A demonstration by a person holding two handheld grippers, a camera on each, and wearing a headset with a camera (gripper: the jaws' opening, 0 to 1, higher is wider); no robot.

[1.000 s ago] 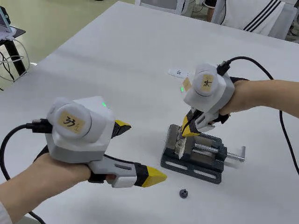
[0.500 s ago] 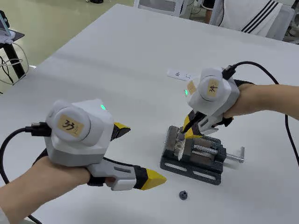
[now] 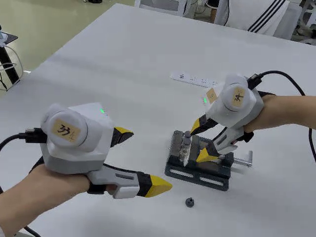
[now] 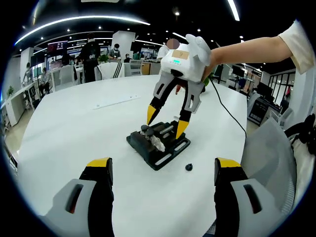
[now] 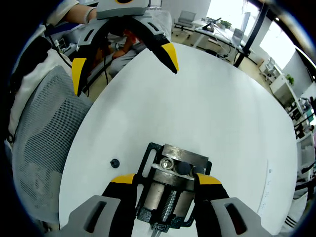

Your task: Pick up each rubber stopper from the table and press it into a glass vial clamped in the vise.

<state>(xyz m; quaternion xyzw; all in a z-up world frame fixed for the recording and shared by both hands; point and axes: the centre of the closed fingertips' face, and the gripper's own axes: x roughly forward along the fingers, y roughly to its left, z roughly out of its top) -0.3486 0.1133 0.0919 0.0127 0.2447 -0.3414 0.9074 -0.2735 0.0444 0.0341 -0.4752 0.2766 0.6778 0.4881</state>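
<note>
A black vise (image 3: 198,170) stands on the white table and clamps glass vials (image 3: 184,150). One vial carries a dark rubber stopper (image 3: 187,134); in the right gripper view that stopper (image 5: 184,168) sits beside an open vial (image 5: 167,163). My right gripper (image 3: 201,140) hangs open just over the vise, one jaw on each side of the vials, holding nothing. It straddles the vise (image 5: 163,207) in its own view. A loose stopper (image 3: 189,201) lies on the table in front of the vise. My left gripper (image 3: 143,159) floats open and empty to the left of the vise.
A white strip (image 3: 193,79) lies on the table behind the vise. A person in striped clothing (image 3: 256,15) sits at the far edge. The vise's screw handle (image 3: 243,162) sticks out to the right. A mesh chair (image 5: 34,123) stands by the table's near edge.
My right gripper was shut on a stopper at the vial; now it is open and drawn back slightly, with the stopper left in the vial. The left gripper has barely moved.
</note>
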